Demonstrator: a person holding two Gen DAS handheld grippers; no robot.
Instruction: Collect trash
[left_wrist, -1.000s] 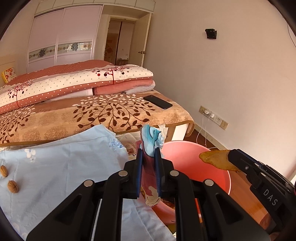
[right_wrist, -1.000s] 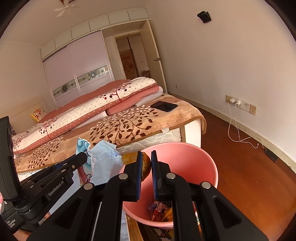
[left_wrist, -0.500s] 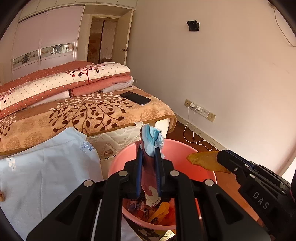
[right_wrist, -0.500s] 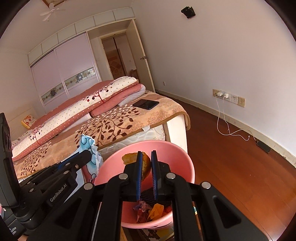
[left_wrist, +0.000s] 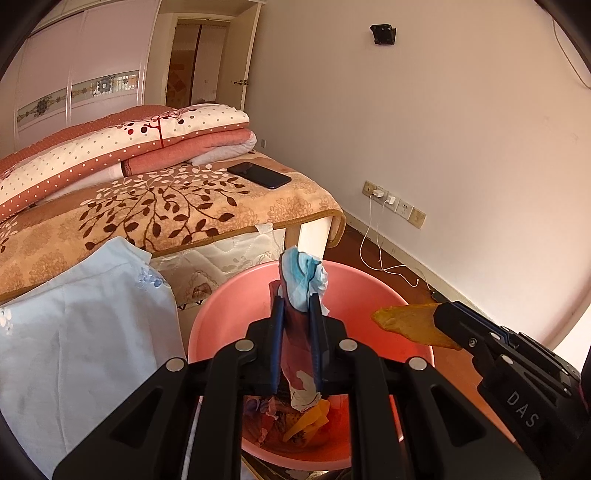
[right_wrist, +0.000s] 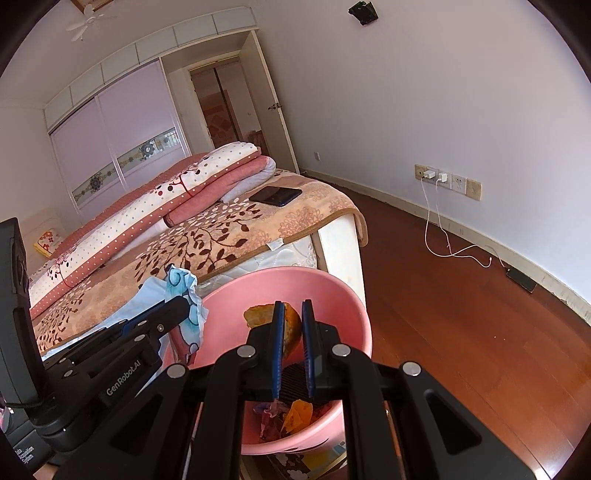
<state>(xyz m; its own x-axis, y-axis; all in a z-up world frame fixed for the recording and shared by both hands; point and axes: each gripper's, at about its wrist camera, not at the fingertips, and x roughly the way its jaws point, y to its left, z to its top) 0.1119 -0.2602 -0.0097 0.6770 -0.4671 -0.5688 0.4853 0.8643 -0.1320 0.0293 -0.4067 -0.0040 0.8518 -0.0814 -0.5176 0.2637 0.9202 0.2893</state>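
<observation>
Right wrist: bed (right_wrist: 236, 236) behind pink bin (right_wrist: 343, 295).

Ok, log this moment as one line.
left gripper: shut on crumpled blue-and-red wrapper | right gripper: shut on orange peel | both above round pink plastic basin | release: not yet

left gripper (left_wrist: 296, 306): pitched down, jaws clamped near-parallel on wrapper (left_wrist: 301, 284), which sticks out past the fingertips | right gripper (right_wrist: 293, 314): pitched down, jaws clamped on peel (right_wrist: 271, 317) | relation: grippers side by side, apart, right one at right edge of left view, left one at left edge of right view
</observation>
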